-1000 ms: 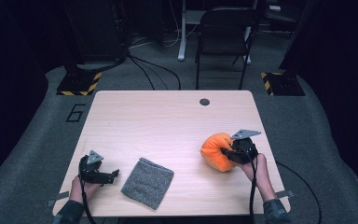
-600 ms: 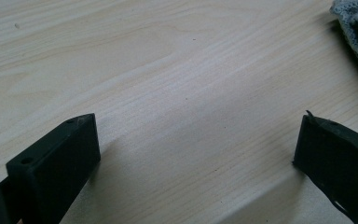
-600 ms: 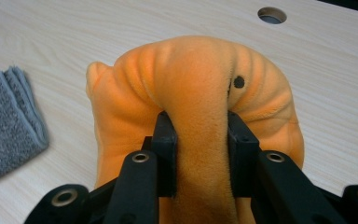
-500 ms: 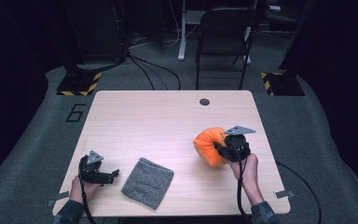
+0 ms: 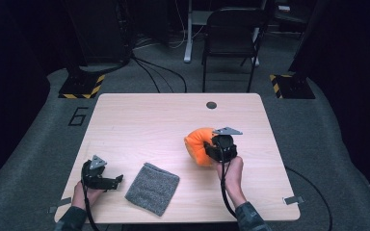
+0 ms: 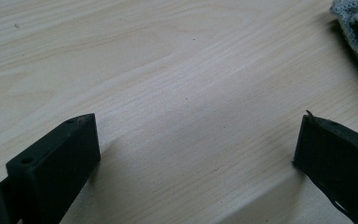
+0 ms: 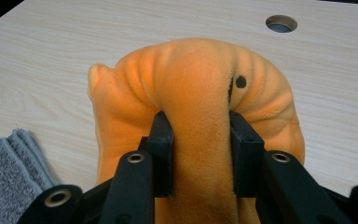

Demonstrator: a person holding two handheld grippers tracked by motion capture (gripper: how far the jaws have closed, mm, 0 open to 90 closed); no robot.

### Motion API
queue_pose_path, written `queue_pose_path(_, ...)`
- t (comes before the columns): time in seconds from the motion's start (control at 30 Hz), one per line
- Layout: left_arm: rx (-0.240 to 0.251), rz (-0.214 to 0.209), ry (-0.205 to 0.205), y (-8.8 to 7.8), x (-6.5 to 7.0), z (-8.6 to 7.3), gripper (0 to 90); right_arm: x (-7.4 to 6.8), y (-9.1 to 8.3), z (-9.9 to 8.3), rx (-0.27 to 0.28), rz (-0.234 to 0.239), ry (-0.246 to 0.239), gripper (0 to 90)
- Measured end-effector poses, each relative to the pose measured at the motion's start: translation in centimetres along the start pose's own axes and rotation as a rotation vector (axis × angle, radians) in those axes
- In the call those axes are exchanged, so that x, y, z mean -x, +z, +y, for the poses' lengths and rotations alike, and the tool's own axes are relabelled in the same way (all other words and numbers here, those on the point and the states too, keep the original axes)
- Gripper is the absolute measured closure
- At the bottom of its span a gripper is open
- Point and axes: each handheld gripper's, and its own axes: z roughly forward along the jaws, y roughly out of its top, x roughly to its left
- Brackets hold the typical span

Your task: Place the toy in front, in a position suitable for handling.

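Fingers of the right gripper pinch a thick fold of the orange plush toy between them, the pads pressed into the soft fabric on both sides, though the jaws have just been easing a little wider; in the high view the right gripper sits at the toy's near right side, the toy lying right of the middle of the wooden table, below the round hole near the far edge; the left gripper rests on the near left part of the table with its jaws spread wide and only bare wood between them; the grey cloth, folded, lies just beside its tips, well apart from the toy, and shows at the lower left of the right gripper view.
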Motion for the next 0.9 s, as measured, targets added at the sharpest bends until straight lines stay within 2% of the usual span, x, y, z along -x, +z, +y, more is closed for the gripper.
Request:
queue_pose_path(0.17, 0.0, 0.0, 0.0, 0.0, 0.0, 0.0, 0.0, -0.9, 1.3, -0.1, 0.005, 0.002, 0.029, 66.7)
queue_pose_path(0.33, 0.0, 0.0, 0.001, 0.0, 0.0, 0.0, 0.0, -1.8, 2.3, -0.3, 0.025, -0.02, 0.061, 65.0)
queue_pose_path(0.6, 0.0, -0.001, 0.001, 0.0, 0.0, 0.0, 0.0, -2.7, 3.7, -0.4, 0.036, -0.056, 0.072, 63.8)
queue_pose_path(0.63, 0.0, -0.001, 0.001, 0.0, 0.0, 0.0, 0.0, -2.9, 4.1, -0.3, 0.036, -0.064, 0.089, 63.6)
queue_pose_path(0.73, 0.0, -0.001, 0.001, 0.0, 0.0, 0.0, 0.0, -2.9, 4.5, -0.3, 0.041, -0.074, 0.079, 63.2)
queue_pose_path(0.8, 0.0, -0.001, 0.002, 0.0, 0.0, 0.0, 0.0, -3.3, 5.4, -0.5, 0.013, -0.088, 0.08, 59.5)
queue_pose_path(0.87, 0.0, -0.001, 0.001, 0.0, 0.0, 0.0, 0.0, -3.2, 5.7, -0.6, 0.011, -0.085, 0.075, 57.9)
queue_pose_path(0.9, 0.0, -0.001, 0.001, 0.0, 0.0, 0.0, 0.0, -3.5, 6.0, -0.7, 0.019, -0.097, 0.053, 50.6)
